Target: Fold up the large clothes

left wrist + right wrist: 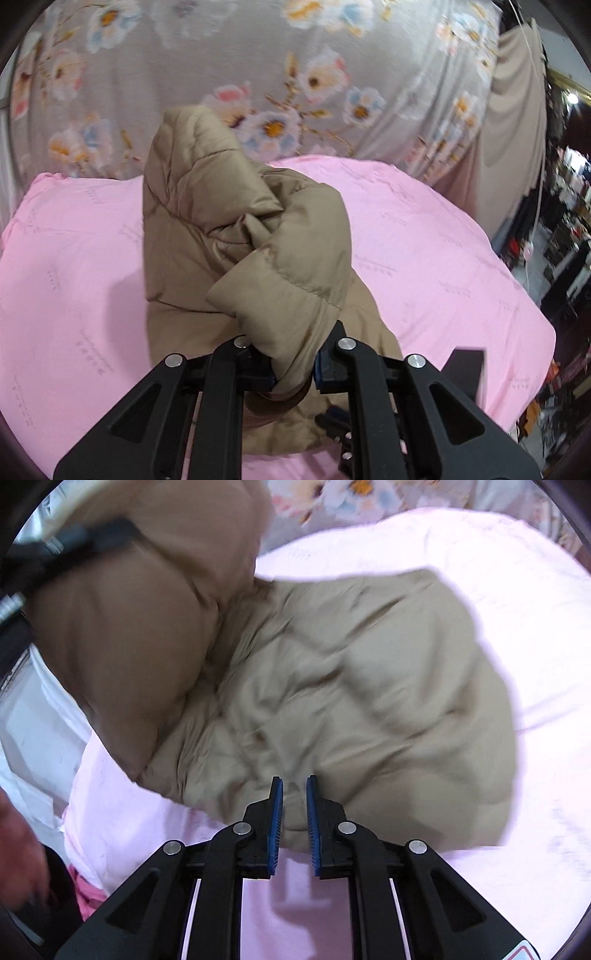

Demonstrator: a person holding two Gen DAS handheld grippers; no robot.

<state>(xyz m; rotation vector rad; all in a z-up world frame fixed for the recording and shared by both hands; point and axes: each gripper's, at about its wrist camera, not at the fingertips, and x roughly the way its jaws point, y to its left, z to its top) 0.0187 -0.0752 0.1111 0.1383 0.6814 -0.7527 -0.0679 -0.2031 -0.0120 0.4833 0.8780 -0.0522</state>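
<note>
Left gripper (293,363) clamped on tan quilted puffer jacket (369,686) sleeve cuff, lifted over pink bedsheet (424,258); right gripper (294,812) nearly closed, empty, jacket body just beyond its tips, spreading far-right.

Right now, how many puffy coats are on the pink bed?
1: a tan quilted puffer jacket lies on the pink sheet. The left gripper lifts its sleeve. Others may be hidden outside the views.

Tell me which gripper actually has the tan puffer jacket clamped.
The left gripper: a sleeve cuff of the tan puffer jacket bunches between its pads. The right gripper is nearly shut with nothing between its pads.
</note>
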